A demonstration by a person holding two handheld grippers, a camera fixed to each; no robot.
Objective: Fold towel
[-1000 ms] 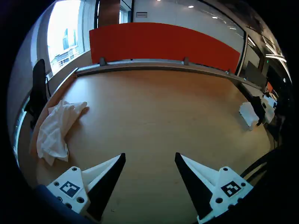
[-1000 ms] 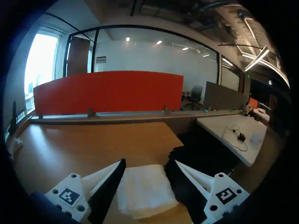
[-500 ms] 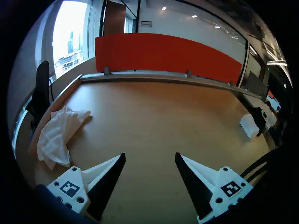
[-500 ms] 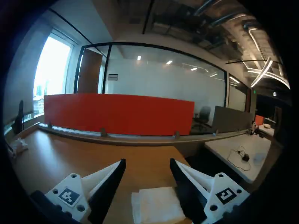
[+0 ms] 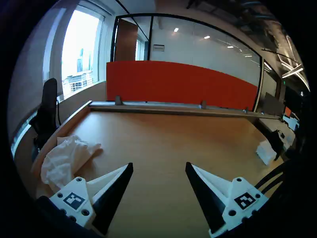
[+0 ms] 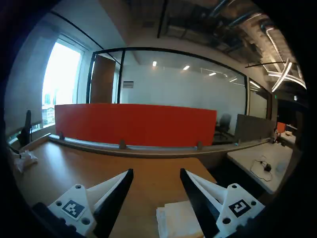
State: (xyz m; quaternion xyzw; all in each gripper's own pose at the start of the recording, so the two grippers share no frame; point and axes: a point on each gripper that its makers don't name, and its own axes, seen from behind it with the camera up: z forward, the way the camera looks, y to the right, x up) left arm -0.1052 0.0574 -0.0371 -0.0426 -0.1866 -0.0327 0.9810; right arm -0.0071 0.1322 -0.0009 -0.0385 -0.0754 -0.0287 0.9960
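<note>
While left tool [image 5: 158, 164] and right tool [image 6: 156, 170] are held spread, nothing pinched, crumpled white cloth towel [image 5: 63, 160] is seen at left edge of light wooden desk [image 5: 166, 135]; folded white cloth towel [image 6: 180, 220] near right tool.

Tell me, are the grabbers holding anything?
No. The left gripper and the right gripper are both open and empty; the crumpled towel and the folded towel lie on the desk.

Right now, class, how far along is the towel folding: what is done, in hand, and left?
Done: a folded towel lies flat by the right tongs. In hand: nothing; the left tongs and right tongs are both open, empty. Left: the crumpled towel on the desk, unfolded.
</note>
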